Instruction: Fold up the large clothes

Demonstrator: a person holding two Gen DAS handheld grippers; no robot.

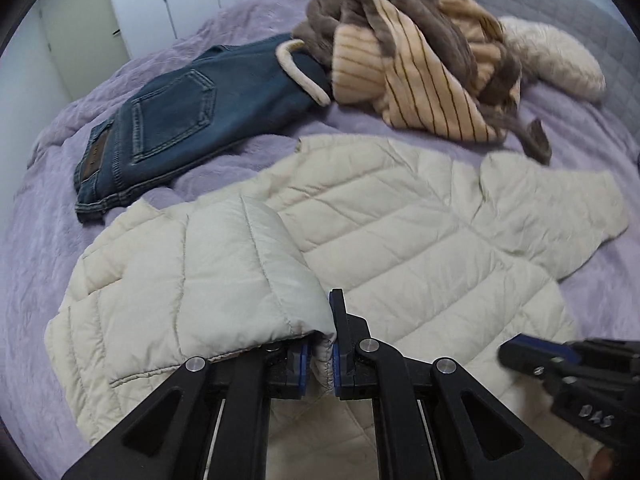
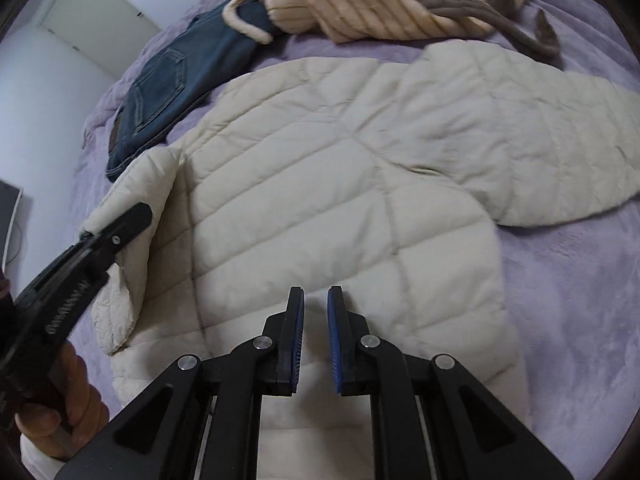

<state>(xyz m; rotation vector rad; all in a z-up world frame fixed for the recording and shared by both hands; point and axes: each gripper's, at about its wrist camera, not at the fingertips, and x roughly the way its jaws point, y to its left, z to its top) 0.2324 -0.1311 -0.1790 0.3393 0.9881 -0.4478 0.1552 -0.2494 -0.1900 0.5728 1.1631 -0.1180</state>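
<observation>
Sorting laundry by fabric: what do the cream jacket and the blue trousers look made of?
Jacket: probably thin synthetic shell over padding; stitched puffy panels, slight sheen. The left gripper pinches its sleeve. Trousers: denim, judging by matte blue weave, contrast stitching and a waistband patch.

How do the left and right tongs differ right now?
The left tongs are shut on a fold of the cream puffer jacket, lifting it; the right tongs are open and hold nothing. The left work at the jacket's edge; the right hover over its middle. Both have blue pads.
</observation>
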